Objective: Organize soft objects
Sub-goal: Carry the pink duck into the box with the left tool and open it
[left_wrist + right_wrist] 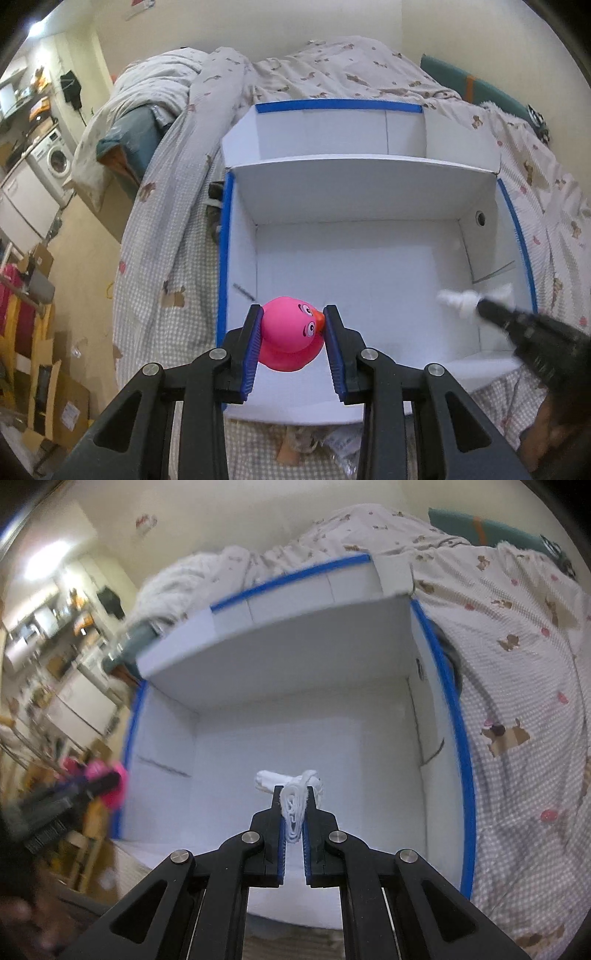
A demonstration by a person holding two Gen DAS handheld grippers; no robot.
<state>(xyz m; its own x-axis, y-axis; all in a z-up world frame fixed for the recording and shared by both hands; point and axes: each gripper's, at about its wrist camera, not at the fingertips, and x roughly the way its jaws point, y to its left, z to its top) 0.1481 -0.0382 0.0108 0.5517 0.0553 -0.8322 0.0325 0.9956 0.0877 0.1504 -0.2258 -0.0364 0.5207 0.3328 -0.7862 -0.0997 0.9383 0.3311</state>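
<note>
While left gripper [291,339] is clamped on pink duck [290,338], it hangs over white box [362,168] near-left corner, floor straight below. Right wrist view: right gripper [294,821] pinches white cloth [293,805] over near-right floor, closer.

A pink duck [290,341] with an orange beak and dark-outlined eyes is gripped in the left claw [292,345], whose body is black and whose pads [251,358] are faced in blue. A white cloth [295,812] is pinched in the right claw [294,834], coloured in the same black and blue. The box [351,266] is white inside, and its rim is edged with blue tape. The bed [166,240] is covered by a sheet checked in grey and white, printed with brown dogs and pink spots. A teal cushion [476,86] with an orange band is seen at the bed's far right corner.
</note>
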